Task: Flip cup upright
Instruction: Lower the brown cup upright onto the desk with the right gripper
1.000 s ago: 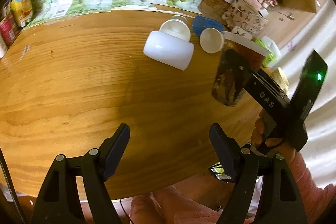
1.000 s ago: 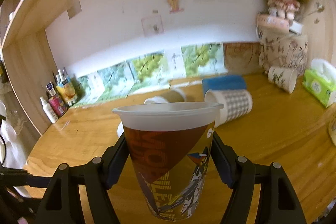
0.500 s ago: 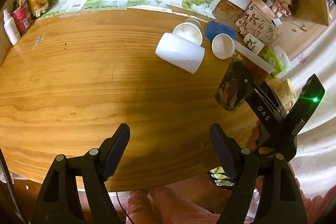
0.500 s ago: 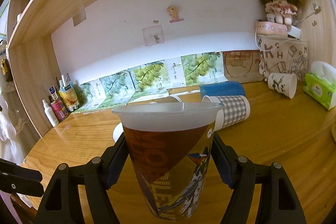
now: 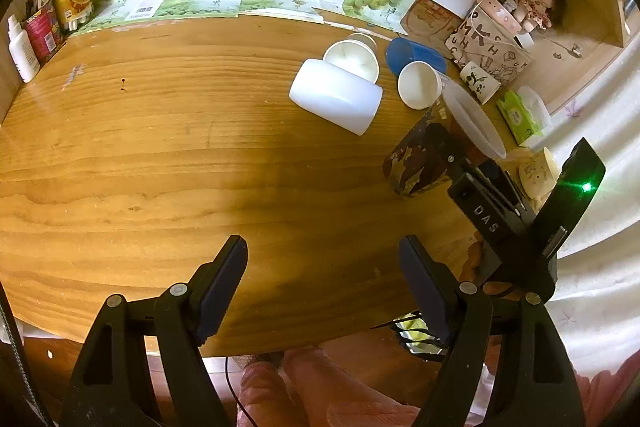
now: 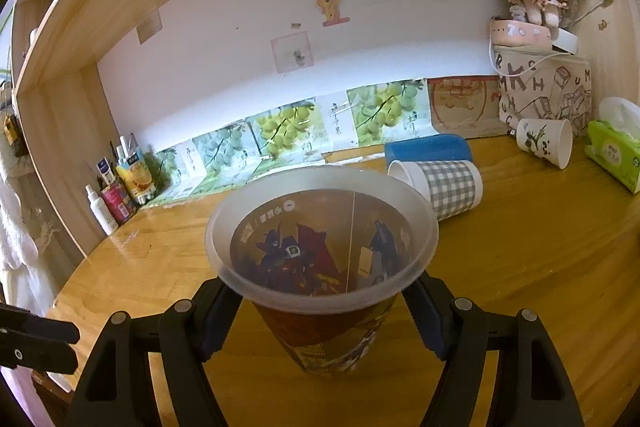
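A printed plastic cup (image 6: pixel 320 267) with a translucent rim stands upright, mouth up, between the fingers of my right gripper (image 6: pixel 320 311), low over the wooden table (image 6: pixel 540 267). The jaws press its sides. In the left wrist view the same cup (image 5: pixel 436 147) sits at the right, held by the right gripper (image 5: pixel 448 163). My left gripper (image 5: pixel 322 283) is open and empty above the table's near edge.
Several cups lie on their sides at the back: a white one (image 5: pixel 336 97), a paper one (image 5: pixel 354 53), a blue one (image 6: pixel 426 149), a checked one (image 6: pixel 444 185) and a small one (image 6: pixel 546 141). A tissue pack (image 6: pixel 614 155) lies right; bottles (image 6: pixel 116 187) stand left.
The right gripper has lowered and tilted forward, so I now look into the cup's mouth. The left wrist view has pulled back and shows more of the table.
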A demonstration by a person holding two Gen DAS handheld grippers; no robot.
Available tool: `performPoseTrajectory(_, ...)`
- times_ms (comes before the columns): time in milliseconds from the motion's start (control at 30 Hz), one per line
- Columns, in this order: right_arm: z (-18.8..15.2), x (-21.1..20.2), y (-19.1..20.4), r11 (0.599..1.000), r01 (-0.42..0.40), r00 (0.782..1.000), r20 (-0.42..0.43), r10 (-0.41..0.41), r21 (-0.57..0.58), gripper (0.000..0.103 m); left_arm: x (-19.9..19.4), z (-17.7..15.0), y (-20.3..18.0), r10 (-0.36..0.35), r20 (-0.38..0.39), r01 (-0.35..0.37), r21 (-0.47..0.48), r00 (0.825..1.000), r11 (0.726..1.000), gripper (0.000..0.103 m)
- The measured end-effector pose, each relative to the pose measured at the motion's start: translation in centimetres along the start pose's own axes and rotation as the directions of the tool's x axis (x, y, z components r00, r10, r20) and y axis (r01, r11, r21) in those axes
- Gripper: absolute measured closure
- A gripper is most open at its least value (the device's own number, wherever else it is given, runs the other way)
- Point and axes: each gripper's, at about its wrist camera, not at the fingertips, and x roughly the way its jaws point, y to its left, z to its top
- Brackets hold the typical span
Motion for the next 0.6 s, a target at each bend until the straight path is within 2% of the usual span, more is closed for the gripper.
performPoseTrajectory(233, -1.1, -0.1, 1.1, 0.999, -0.001, 1.000, -0.028, 0.000, -0.048, 0.027, -0.4, -0.3, 0.3, -0.008, 0.002, 0.008, -0.004, 1.000, 1.000, 0.022)
performPoseTrajectory(367, -1.7, -0.3, 1.9, 0.997, 0.004, 0.999, -0.054, -0.008, -0.077, 0.023, -0.8, -0.4, 0.4, -0.017, 0.004, 0.017, 0.005, 1.000, 1.000, 0.022)
performPoseTrajectory(600, -2.8, -0.4, 3.0, 0.995, 0.029, 0.994, -0.105, -0.039, -0.092, 0.022, -1.7, -0.5, 1.0, -0.032, 0.015, 0.031, 0.018, 0.999, 0.999, 0.022)
